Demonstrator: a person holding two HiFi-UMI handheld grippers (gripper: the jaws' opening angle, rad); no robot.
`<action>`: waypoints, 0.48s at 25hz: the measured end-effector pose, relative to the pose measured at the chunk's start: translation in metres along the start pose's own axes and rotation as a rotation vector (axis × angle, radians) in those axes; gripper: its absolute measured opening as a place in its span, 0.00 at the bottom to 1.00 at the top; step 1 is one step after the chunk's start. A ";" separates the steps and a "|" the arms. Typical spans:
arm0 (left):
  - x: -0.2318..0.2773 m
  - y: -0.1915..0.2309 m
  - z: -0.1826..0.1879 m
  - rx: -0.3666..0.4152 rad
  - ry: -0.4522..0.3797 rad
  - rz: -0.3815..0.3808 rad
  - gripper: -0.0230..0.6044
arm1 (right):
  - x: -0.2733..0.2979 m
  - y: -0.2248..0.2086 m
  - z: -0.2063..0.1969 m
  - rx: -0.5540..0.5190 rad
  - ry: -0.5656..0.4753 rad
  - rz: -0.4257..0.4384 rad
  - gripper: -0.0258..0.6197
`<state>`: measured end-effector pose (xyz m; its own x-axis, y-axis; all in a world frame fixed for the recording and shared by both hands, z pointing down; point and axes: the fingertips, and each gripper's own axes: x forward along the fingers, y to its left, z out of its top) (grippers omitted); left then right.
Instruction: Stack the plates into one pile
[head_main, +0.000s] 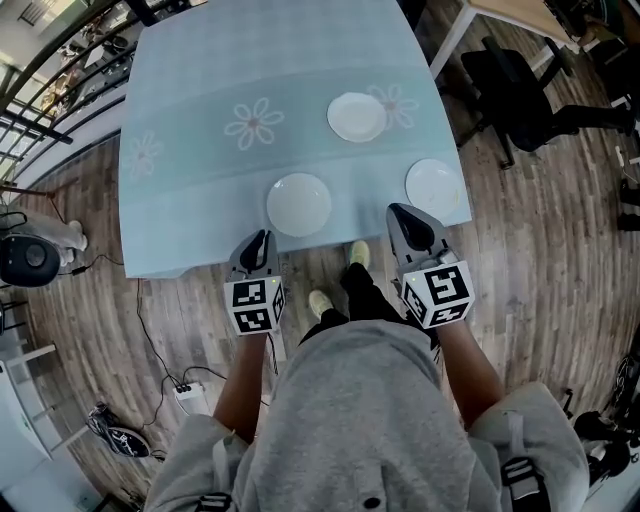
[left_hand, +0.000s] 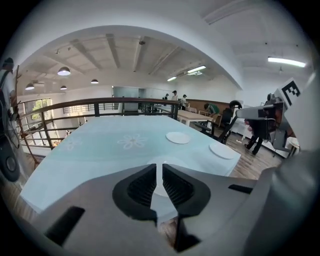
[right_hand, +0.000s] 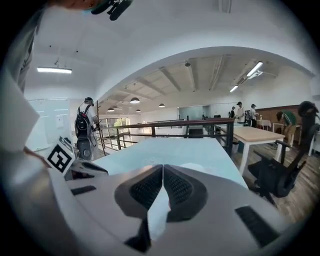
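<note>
Plates spread singly over the blue tablecloth (head_main: 200, 120), none stacked.
Head view: near plate (head_main: 299, 204), far plate (head_main: 357, 116) and right plate (head_main: 434, 187) all lie empty and apart; left gripper (head_main: 262, 240) and right gripper (head_main: 402, 213) hover by the cloth's near edge. Left gripper view: jaws clenched on nothing. Right gripper view: likewise clenched, empty.

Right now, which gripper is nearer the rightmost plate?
Right. The right gripper is just short of that plate; the left gripper is far to its left.
</note>
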<state>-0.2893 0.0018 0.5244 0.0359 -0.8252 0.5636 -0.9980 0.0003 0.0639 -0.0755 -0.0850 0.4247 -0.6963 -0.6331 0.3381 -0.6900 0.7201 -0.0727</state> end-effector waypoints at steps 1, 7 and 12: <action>0.006 0.004 -0.005 -0.014 0.018 0.010 0.07 | 0.003 -0.003 0.000 0.004 0.001 0.004 0.08; 0.040 0.014 -0.034 -0.134 0.128 0.017 0.21 | 0.013 -0.024 -0.007 0.016 0.035 0.008 0.08; 0.064 0.019 -0.059 -0.174 0.222 0.040 0.24 | 0.020 -0.040 -0.015 0.022 0.062 0.007 0.08</action>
<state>-0.3033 -0.0175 0.6098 0.0262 -0.6786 0.7341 -0.9754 0.1433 0.1673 -0.0591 -0.1219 0.4480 -0.6880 -0.6089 0.3950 -0.6899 0.7176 -0.0954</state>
